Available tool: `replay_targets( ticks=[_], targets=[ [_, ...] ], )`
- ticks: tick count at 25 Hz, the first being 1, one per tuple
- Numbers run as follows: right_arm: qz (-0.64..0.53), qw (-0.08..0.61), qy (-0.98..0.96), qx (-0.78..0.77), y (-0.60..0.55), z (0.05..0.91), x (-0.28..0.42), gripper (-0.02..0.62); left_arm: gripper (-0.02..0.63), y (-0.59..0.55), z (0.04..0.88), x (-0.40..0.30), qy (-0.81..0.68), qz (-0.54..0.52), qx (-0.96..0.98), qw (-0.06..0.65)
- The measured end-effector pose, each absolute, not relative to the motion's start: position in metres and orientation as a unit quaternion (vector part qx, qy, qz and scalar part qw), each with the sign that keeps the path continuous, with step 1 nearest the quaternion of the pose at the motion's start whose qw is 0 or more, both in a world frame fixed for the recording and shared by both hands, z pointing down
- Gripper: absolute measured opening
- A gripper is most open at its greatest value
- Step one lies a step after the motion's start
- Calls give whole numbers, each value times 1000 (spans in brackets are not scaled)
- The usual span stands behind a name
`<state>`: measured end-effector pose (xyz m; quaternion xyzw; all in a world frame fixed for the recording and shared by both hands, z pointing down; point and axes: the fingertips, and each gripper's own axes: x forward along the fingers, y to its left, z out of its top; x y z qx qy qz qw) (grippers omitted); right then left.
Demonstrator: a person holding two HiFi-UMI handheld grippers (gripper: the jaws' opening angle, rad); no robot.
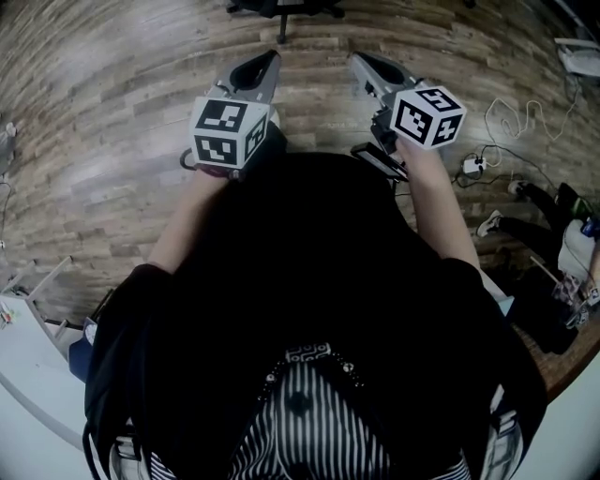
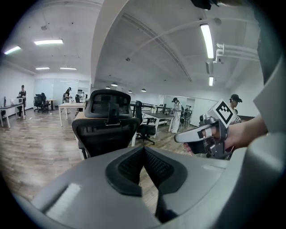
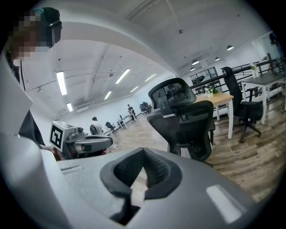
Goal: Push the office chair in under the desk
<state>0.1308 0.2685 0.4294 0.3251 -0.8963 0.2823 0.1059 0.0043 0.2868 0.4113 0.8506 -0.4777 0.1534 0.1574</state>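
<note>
A black mesh office chair with a headrest stands some way ahead of me, its back towards me; the right gripper view shows the same office chair. Behind it is a wood-topped desk on white legs. In the head view only the chair's wheeled base shows at the top edge. My left gripper and right gripper are held side by side over the wooden floor, short of the chair. Both are shut with nothing between the jaws, the left gripper and the right gripper alike.
Cables and a power strip lie on the floor at the right, beside dark bags. A white table edge is at the lower left. Another black chair stands by the desk. More desks and several people are far off.
</note>
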Motion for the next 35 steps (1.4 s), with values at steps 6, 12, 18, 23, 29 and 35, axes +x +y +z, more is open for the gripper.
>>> replay_targets(
  ticks=[6,12,18,23,29,35],
  targets=[
    [280,117,-896,325,214,423,93,0,3,226,406,-36,-482,140,850,163],
    [280,126,-898,315,154,416,47,0,3,156,402,-72,-468,135,858,163],
    [286,118,-889,338,123,415,28,0,3,123,404,-96,-459,136,863,161],
    [279,118,-885,354,100,419,21,0,3,105,406,-109,-454,135,867,151],
    [277,118,-882,362,95,411,17,0,3,99,411,-115,-450,132,868,162],
    [276,120,-883,359,74,414,24,0,3,81,407,-110,-449,134,871,149]
  ],
)
